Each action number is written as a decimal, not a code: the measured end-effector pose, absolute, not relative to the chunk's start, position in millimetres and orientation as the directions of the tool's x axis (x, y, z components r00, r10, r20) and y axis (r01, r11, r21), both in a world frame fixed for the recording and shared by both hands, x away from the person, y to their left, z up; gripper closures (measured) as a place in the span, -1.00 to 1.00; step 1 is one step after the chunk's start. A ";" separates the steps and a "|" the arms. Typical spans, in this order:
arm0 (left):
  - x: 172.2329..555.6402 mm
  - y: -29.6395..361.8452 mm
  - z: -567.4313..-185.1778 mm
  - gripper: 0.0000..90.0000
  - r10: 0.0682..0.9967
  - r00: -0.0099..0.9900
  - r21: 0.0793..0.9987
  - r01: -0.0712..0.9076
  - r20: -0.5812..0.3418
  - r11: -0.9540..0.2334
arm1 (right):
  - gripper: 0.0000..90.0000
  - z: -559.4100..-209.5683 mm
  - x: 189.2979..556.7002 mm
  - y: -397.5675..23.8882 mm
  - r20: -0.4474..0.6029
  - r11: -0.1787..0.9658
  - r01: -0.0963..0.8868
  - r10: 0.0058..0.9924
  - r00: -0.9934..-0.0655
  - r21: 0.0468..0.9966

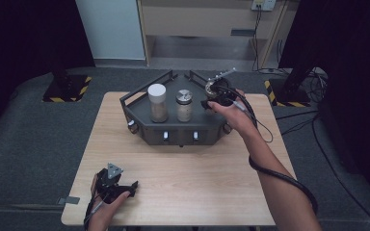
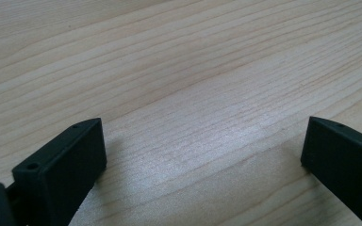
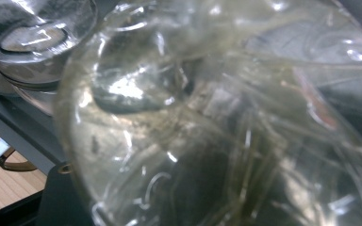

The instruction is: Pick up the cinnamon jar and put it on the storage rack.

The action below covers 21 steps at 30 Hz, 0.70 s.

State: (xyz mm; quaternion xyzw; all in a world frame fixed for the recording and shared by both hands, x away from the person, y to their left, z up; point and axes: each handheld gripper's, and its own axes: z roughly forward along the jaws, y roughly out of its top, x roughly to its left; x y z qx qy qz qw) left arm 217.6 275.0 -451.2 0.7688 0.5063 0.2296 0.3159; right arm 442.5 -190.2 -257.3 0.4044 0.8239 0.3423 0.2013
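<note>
Right gripper point(image 1: 215, 96) clamping unlabelled glass jar point(image 3: 226, 122), dark rack point(image 1: 173, 132)

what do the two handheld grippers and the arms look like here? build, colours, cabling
Both grippers are black. The left gripper carries a grey three-cornered plate on top; its jaw pads are matte black blocks with small holes. A cable trails from it. The right gripper has a thick black ribbed cable looping along the forearm, plus a thinner one. Forearms are bare, no sleeves or gloves.
</note>
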 end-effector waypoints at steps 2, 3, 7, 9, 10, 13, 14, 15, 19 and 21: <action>217.5 274.9 -451.4 -1.00 0.924 0.381 0.719 0.633 0.033 -0.287 | -0.31 -260.0 444.0 -189.6 -0.056 0.441 0.533 0.805 -0.590 0.722; 217.5 275.0 -451.3 -1.00 0.924 0.382 0.719 0.633 0.033 -0.287 | -0.31 -261.3 444.9 -189.2 -0.058 0.444 0.535 0.805 -0.591 0.719; 217.5 275.0 -451.5 -1.00 0.924 0.381 0.719 0.633 0.033 -0.287 | -0.31 -265.7 446.7 -189.0 -0.052 0.440 0.542 0.808 -0.587 0.716; 217.5 275.0 -451.5 -1.00 0.924 0.381 0.719 0.633 0.033 -0.287 | -0.31 -267.2 446.9 -188.4 -0.052 0.442 0.541 0.806 -0.590 0.715; 217.5 275.0 -451.5 -1.00 0.924 0.381 0.719 0.633 0.033 -0.287 | -0.31 -267.3 446.9 -187.8 -0.054 0.444 0.541 0.805 -0.591 0.714; 217.6 275.1 -451.5 -1.00 0.924 0.382 0.719 0.633 0.032 -0.287 | -0.31 -268.0 447.5 -186.6 -0.056 0.447 0.538 0.804 -0.592 0.715; 217.6 275.2 -451.5 -1.00 0.924 0.382 0.720 0.633 0.032 -0.286 | -0.31 -268.4 447.5 -186.2 -0.053 0.442 0.540 0.806 -0.590 0.716; 217.7 275.3 -451.5 -1.00 0.924 0.382 0.720 0.633 0.032 -0.286 | -0.31 -269.0 447.8 -186.0 -0.051 0.442 0.539 0.804 -0.592 0.717; 217.7 275.4 -451.5 -1.00 0.923 0.382 0.719 0.633 0.032 -0.287 | -0.31 -270.0 448.4 -183.1 -0.054 0.447 0.539 0.803 -0.594 0.714; 217.7 275.3 -451.5 -1.00 0.923 0.382 0.719 0.633 0.032 -0.287 | -0.31 -270.4 448.7 -183.0 -0.051 0.443 0.540 0.804 -0.592 0.716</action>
